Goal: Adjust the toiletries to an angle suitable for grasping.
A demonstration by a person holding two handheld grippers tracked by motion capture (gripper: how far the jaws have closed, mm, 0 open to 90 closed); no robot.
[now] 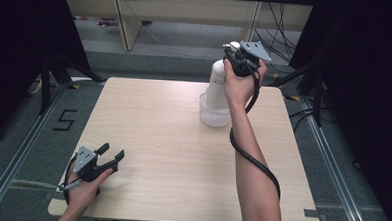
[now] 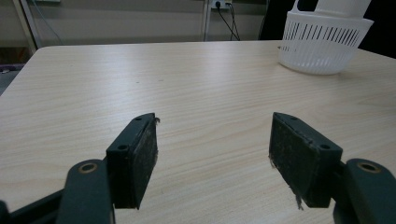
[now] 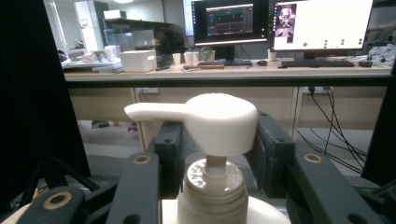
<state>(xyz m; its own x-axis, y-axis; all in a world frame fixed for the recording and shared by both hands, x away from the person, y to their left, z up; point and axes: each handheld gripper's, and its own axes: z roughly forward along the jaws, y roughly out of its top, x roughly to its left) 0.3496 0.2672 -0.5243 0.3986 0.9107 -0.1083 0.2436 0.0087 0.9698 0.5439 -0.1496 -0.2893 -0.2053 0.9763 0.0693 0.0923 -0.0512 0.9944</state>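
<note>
White pump bottle (image 1: 216,86) standing upright inside the white slotted basket (image 1: 214,116), bottom below the basket rim, body and pump head rising well above it. Basket resting on the far right part of the wooden tabletop (image 1: 172,154), near the far edge.

Right gripper (image 1: 237,60) up at the top of the bottle, above the basket, held in the right hand (image 1: 241,82), black cable trailing down along the forearm toward the near edge. In the right gripper view: pump head (image 3: 210,122) seated between the two black jaws, spout pointing left, ribbed collar (image 3: 214,186) just below. Jaws clenched around the bottle's top, pads close on both sides of the pump head and neck; exact contact of the pads on the plastic hard to tell behind the head. Beyond the bottle, a desk with monitors (image 3: 280,23), well away from the basket.

Left gripper (image 1: 111,156) far from the basket, at the near left corner of the tabletop, held low in the left hand (image 1: 85,188), pointing roughly toward the basket. In the left gripper view: jaws released, wide apart, bare wood between the pads (image 2: 142,158); basket (image 2: 322,44) at upper right, well ahead, bottle base rising out of it.
</note>
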